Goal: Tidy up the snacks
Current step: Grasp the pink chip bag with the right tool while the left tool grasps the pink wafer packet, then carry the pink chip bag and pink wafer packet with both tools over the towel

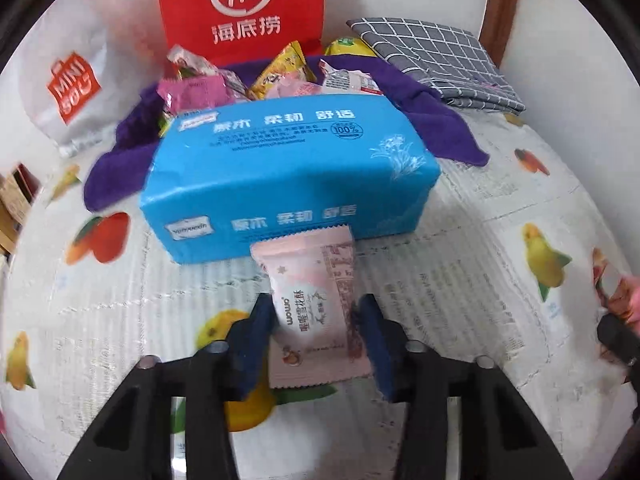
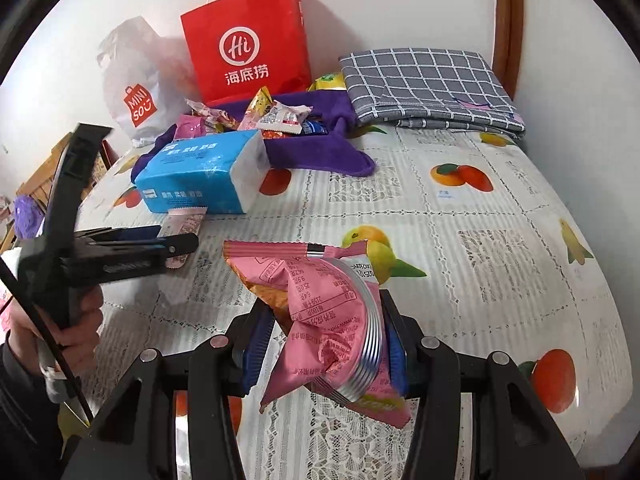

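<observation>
A pale pink snack packet (image 1: 316,280) stands upright between the blue pads of my left gripper (image 1: 316,320), which is shut on it just in front of a blue tissue pack (image 1: 288,168). The right wrist view shows the same left gripper (image 2: 176,246), held by a hand, with the packet (image 2: 184,224) poking out by the tissue pack (image 2: 200,172). My right gripper (image 2: 324,340) is shut on a crumpled pink snack bag (image 2: 320,288) above the table. Several more snacks (image 1: 240,80) (image 2: 256,120) lie piled on a purple cloth (image 1: 432,120) (image 2: 320,152) behind the tissue pack.
A red paper bag (image 2: 248,40) and a white MINISO bag (image 2: 136,92) stand against the back wall. A folded grey checked cloth (image 2: 428,88) lies at the back right. The table wears a fruit-print lace cloth (image 2: 480,240); its edge curves away on the right.
</observation>
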A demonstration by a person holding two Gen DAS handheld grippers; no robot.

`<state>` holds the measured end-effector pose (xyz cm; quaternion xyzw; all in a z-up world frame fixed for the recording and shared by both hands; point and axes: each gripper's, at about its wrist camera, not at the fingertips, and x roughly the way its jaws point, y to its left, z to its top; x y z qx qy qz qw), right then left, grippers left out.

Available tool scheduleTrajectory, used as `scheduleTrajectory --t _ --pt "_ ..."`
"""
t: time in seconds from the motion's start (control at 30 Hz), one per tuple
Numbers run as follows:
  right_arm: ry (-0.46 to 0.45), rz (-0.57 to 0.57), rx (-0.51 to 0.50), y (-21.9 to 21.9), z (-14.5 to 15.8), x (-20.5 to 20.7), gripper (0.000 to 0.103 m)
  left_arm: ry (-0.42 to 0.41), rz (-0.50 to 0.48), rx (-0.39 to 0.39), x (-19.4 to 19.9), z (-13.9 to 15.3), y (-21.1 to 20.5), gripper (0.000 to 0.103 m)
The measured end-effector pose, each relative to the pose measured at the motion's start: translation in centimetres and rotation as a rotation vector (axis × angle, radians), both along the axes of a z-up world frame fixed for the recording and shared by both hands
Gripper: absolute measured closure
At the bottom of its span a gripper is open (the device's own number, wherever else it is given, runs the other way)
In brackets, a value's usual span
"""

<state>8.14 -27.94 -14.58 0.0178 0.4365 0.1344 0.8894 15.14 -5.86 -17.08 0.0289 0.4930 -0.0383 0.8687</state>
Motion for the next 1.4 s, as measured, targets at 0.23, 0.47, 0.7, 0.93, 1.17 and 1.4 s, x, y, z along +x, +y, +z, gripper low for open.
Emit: scheduleTrajectory --t 0.23,0.47,0.7,0.93,1.17,1.4 --pt "0.024 -0.027 0.033 1.2 -0.6 0.7 0.053 -0.021 0.051 0.006 -2.2 0.7 4.3 0.066" --pt "0.005 -0.038 -0.04 4.6 -1.3 2.7 0.053 -0.081 0.127 0.003 -3.3 0.2 8.5 0.065" --pt "0.003 -0.075 0.045 5.6 -3.0 5.1 0.054 -0.092 0.137 -0.07 -3.0 -0.3 9.4 0.064" --pt "0.028 -0.054 0.06 5.8 -4.0 5.8 0.056 -0.096 0.143 -0.123 -3.1 -0.2 10.1 0.064" --pt "0.047 -0.061 0.067 5.7 -4.4 6.0 0.056 -0.091 0.132 -0.089 -2.9 -0.3 9.7 0.063" --pt "0.023 -0.06 0.038 6.1 -4.1 5.7 0.057 -0.093 0.137 -0.077 -3.0 -0.1 9.7 0.065"
